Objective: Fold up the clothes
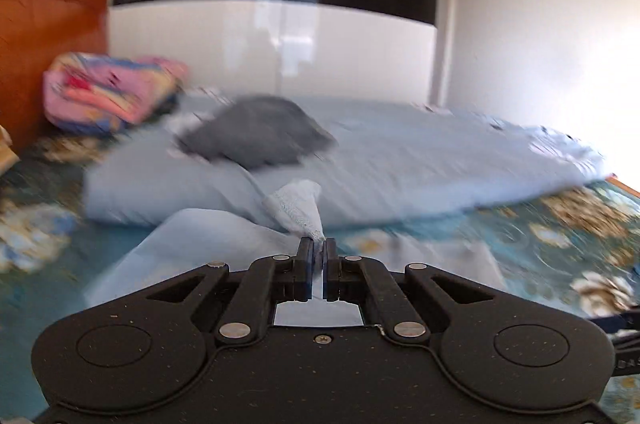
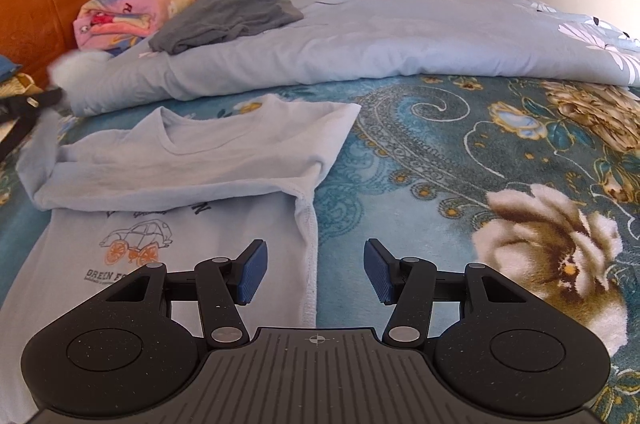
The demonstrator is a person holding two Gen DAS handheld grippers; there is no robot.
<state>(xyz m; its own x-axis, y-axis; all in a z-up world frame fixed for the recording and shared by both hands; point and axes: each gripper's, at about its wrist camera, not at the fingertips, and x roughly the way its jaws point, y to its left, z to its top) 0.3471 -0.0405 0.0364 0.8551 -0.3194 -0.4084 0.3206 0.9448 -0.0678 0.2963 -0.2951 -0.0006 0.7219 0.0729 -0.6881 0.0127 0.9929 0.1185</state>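
Pale-blue T-shirt (image 2: 180, 160) (car print showing) lies half-folded on the floral blanket (image 2: 440, 152); left gripper (image 1: 318, 244) pinches its fabric, right gripper (image 2: 316, 272) hovers spread.

The bed (image 2: 420, 160) carries a T-shirt (image 2: 180, 160) and duvet (image 2: 360, 40).

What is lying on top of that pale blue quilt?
A crumpled grey garment lies on the quilt. Whatever is beneath the garment or the quilt is hidden.
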